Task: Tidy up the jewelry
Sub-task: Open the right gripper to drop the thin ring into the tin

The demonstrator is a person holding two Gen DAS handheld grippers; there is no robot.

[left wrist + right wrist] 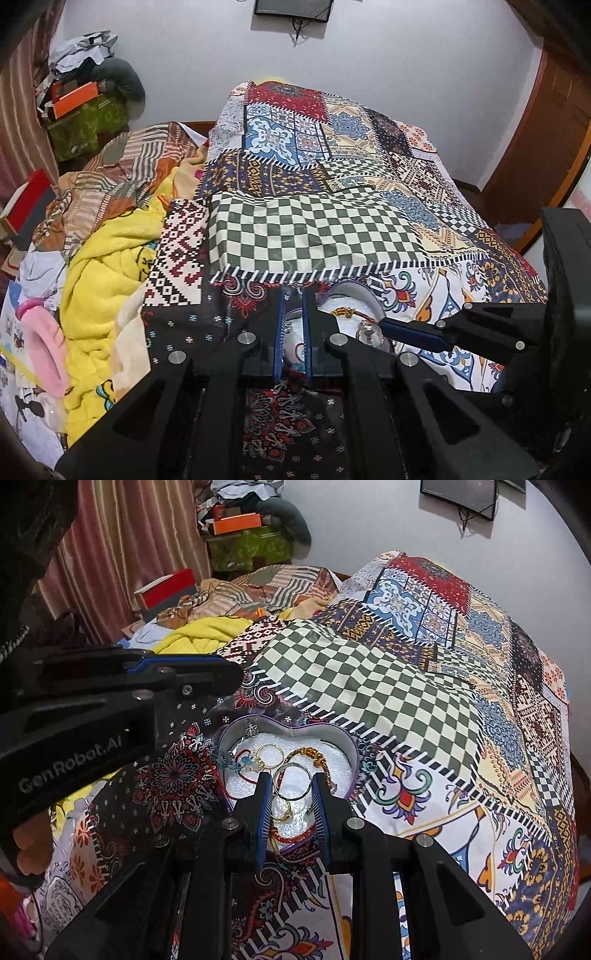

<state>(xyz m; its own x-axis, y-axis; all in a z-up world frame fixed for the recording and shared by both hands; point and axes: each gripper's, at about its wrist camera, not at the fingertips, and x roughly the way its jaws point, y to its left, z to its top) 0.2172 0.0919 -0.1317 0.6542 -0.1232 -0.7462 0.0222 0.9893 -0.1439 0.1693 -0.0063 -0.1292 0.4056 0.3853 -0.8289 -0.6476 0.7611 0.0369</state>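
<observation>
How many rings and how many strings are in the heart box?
Gold ring: 1
Silver ring: 1
Red cords: 2 that I can tell, one partly hidden by the right gripper
Gold braided cord: 1
Thin chain over the heart box rim: 1
Total: 6

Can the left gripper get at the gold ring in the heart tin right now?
Probably not cleanly. The right gripper sits over the heart tin, holding a silver bangle beside the gold ring. The left gripper would likely crowd it.
</observation>
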